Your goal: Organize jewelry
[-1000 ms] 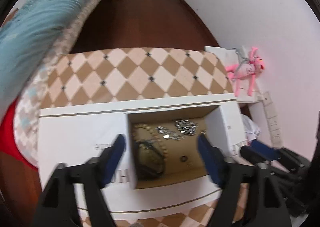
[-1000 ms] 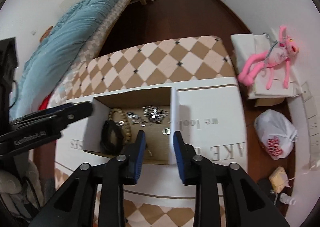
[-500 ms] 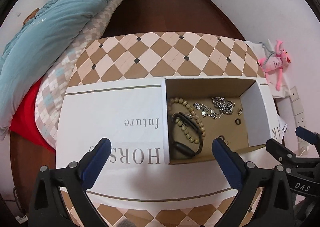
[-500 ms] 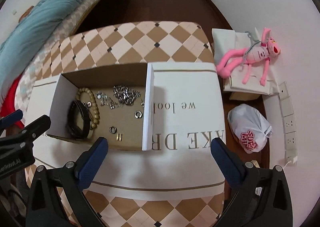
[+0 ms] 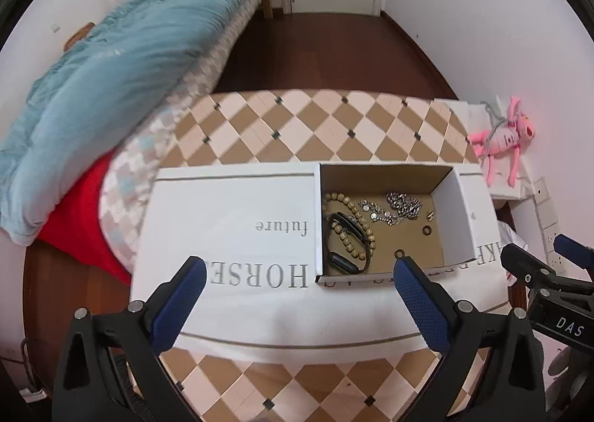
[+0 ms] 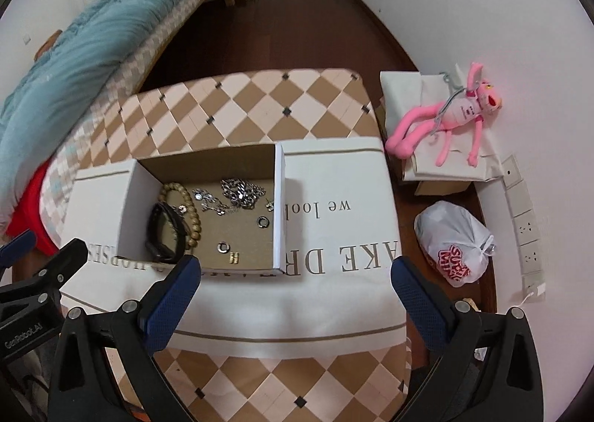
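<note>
An open cardboard box (image 5: 451, 206) (image 6: 279, 199) sits on a white printed cloth (image 5: 230, 221) (image 6: 334, 236) on a checkered table. Inside lie a wooden bead bracelet (image 5: 347, 232) (image 6: 189, 214), a black band (image 5: 343, 260) (image 6: 163, 232), a silver chain (image 5: 402, 206) (image 6: 239, 191) and small rings (image 6: 263, 222). My left gripper (image 5: 297, 269) is open and empty, held above the cloth just in front of the box. My right gripper (image 6: 293, 269) is open and empty, above the box's near right corner.
A bed with a teal duvet (image 5: 111, 61) (image 6: 74, 50) lies to the left. A pink plush toy (image 6: 451, 113) (image 5: 505, 136) and a white plastic bag (image 6: 454, 243) lie on the floor at the right, next to the wall sockets (image 6: 525, 221).
Both grippers have opened wide and pulled back up out of the box. The right gripper was nearly shut inside the box a second ago.
</note>
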`<action>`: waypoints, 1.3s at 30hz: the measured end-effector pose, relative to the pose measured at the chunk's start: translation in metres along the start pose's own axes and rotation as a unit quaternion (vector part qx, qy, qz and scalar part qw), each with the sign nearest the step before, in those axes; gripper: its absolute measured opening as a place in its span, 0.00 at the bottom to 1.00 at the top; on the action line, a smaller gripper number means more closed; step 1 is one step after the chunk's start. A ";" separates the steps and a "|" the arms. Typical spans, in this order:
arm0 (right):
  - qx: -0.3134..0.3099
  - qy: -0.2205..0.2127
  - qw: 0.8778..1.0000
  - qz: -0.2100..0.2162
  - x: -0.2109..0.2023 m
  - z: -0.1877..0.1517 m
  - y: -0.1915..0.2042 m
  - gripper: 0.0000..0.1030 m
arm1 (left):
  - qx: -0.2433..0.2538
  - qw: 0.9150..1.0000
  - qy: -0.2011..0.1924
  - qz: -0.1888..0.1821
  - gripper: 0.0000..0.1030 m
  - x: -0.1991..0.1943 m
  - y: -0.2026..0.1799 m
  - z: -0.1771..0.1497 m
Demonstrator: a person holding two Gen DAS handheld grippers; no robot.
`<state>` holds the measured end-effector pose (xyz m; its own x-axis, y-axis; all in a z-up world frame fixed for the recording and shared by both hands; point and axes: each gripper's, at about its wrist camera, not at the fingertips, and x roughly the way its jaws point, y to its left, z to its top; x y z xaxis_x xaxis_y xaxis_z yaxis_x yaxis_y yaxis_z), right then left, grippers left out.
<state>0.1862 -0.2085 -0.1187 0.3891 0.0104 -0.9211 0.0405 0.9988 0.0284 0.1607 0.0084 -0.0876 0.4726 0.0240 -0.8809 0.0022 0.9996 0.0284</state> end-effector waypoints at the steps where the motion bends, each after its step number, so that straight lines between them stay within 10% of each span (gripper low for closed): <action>1: 0.000 -0.006 1.000 0.000 -0.007 -0.001 0.001 1.00 | 0.000 1.000 -0.008 0.003 1.00 -0.009 0.001 -0.001; 21: -0.012 -0.163 0.986 -0.018 -0.201 -0.032 0.005 1.00 | -0.004 0.995 -0.096 -0.030 1.00 -0.158 -0.003 -0.012; 39: 0.006 -0.191 0.982 -0.011 -0.264 -0.060 -0.003 1.00 | -0.011 0.994 -0.103 -0.025 1.00 -0.207 -0.008 -0.029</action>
<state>0.0279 -0.2113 0.1014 0.7046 -0.0331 -0.7089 0.0627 0.9979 0.0157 0.0374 -0.0042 0.0804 0.6433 -0.0281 -0.7651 0.0131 0.9996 -0.0257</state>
